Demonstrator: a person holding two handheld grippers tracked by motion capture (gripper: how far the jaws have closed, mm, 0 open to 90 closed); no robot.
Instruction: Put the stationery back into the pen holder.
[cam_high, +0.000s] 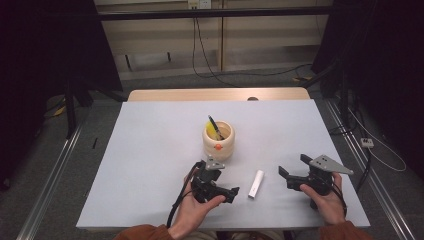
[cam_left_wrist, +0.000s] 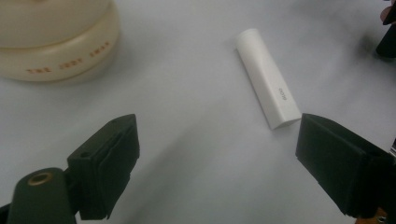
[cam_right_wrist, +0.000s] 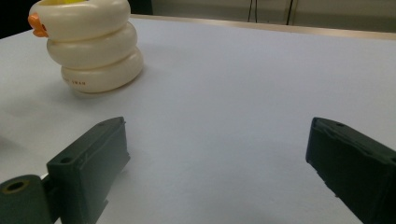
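Note:
A short white tube (cam_high: 256, 184) lies flat on the white table (cam_high: 150, 150), toward the front and between my two grippers. My left gripper (cam_high: 231, 192) sits just left of it, pointing right at it, jaws open and empty. In the left gripper view the tube (cam_left_wrist: 267, 77) lies ahead of the open gripper (cam_left_wrist: 219, 140), its near end close to the right-hand jaw. My right gripper (cam_high: 294, 167) rests right of the tube, open and empty. The right gripper view has its open gripper (cam_right_wrist: 219, 140) over bare table. A cream ringed holder (cam_high: 218, 139) stands mid-table with a black pen (cam_high: 215, 127) in it.
The holder (cam_right_wrist: 91, 44) has an orange knob on its side and something yellow inside; it also stands at the upper left of the left gripper view (cam_left_wrist: 56, 42). A wooden table edge (cam_high: 215, 94) runs along the back. Cables lie on the floor beyond.

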